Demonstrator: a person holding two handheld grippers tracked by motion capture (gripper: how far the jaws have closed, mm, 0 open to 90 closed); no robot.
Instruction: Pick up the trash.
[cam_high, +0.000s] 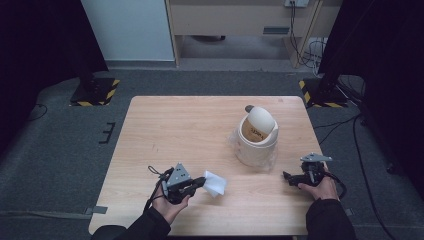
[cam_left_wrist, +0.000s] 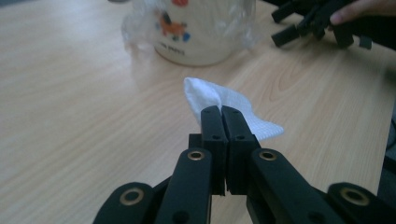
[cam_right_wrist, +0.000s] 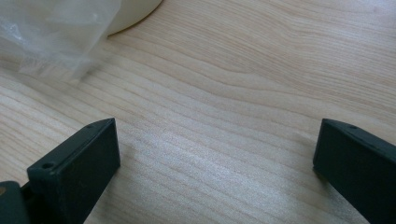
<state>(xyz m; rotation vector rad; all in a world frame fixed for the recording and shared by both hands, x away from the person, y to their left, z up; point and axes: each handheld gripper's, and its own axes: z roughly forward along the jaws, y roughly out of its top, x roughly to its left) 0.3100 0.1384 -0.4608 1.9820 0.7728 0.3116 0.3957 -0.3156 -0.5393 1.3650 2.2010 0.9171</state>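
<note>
A crumpled white tissue (cam_high: 216, 183) hangs from my left gripper (cam_high: 201, 183), which is shut on its near edge at the table's front left. In the left gripper view the two jaws meet on the tissue (cam_left_wrist: 224, 100), pinched in the left gripper (cam_left_wrist: 222, 113) a little above the wood. A small white swing-lid bin (cam_high: 257, 135) with a clear plastic liner stands right of centre, its cartoon print facing the left gripper (cam_left_wrist: 201, 32). My right gripper (cam_high: 289, 176) rests low at the front right, open; its jaws stand wide apart over bare wood (cam_right_wrist: 215, 149).
The light wooden table (cam_high: 165, 130) has bare room on its left half and at the back. The crinkled liner (cam_right_wrist: 51, 32) spills out around the bin's base (cam_right_wrist: 135, 11), close ahead and to the left of the right gripper. Dark stands flank the table.
</note>
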